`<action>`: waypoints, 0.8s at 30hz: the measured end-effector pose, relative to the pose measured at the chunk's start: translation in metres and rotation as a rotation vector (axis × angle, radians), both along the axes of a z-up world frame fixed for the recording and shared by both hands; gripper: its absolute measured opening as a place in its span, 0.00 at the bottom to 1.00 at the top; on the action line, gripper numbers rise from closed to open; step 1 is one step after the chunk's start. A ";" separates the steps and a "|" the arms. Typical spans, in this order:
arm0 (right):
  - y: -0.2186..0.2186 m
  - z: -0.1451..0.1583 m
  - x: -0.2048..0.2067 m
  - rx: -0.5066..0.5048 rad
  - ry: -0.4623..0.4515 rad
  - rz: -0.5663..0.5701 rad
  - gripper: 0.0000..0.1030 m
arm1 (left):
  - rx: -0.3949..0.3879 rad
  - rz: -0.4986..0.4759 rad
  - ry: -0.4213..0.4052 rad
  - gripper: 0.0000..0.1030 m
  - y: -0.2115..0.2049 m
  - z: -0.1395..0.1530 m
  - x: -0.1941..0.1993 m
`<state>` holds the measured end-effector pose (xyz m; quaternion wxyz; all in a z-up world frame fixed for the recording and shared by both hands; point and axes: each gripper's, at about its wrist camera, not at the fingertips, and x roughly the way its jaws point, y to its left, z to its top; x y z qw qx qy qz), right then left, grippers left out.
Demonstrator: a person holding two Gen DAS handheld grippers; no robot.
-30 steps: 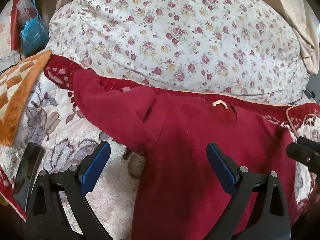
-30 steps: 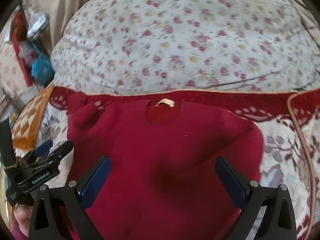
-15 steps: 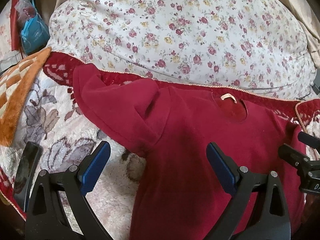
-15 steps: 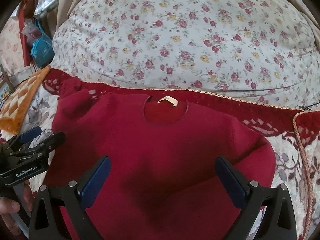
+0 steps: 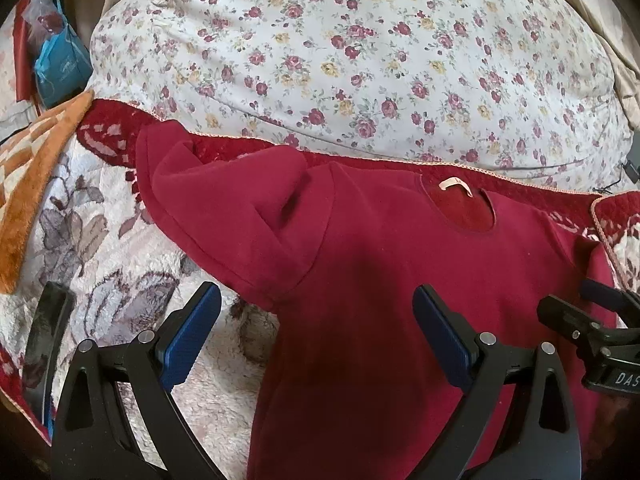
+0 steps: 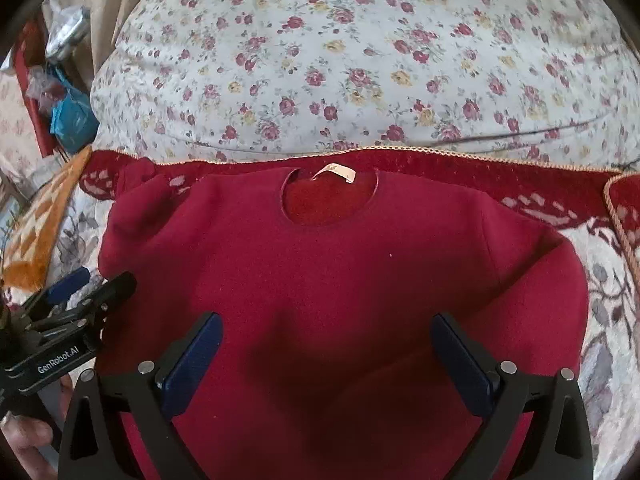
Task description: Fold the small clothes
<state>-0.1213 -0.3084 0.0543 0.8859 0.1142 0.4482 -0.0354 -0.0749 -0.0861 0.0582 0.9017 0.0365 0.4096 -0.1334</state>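
While you hover both grippers over the bed, count one sweater point(image 6: 340, 280) lying flat on the blanket point(image 5: 112, 248), neckline point(image 6: 330, 200) towards the one floral pillow point(image 6: 360, 60), a pale label point(image 6: 334, 171) showing inside the collar. Your left gripper point(image 5: 316, 332) is spread wide, holding nothing, one pad over the blanket, the other over the sweater's body. Your right gripper point(image 6: 326, 364) is likewise released, both pads above the lower chest of the sweater.

Two sleeves: the left sleeve point(image 5: 236, 216) is bunched and creased, its cuff reaching the blanket's red border point(image 5: 108, 132); the right sleeve point(image 6: 560, 292) curves down along the body. The sweater's top edge lies just short of the pillow. An orange checked mat point(image 5: 28, 184) lies at the far left, well apart from the sleeve, and a dark flat object point(image 5: 46, 340) lies near your left gripper's outer finger. Bare blanket shows beside both sleeves.
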 end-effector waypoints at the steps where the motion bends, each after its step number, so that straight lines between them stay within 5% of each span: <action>1: 0.001 0.000 0.000 -0.007 -0.001 0.000 1.00 | -0.002 0.002 0.002 0.94 0.001 0.000 0.000; 24: -0.001 -0.009 -0.001 -0.031 -0.014 -0.025 1.00 | 0.014 0.003 -0.009 0.94 -0.001 0.000 0.000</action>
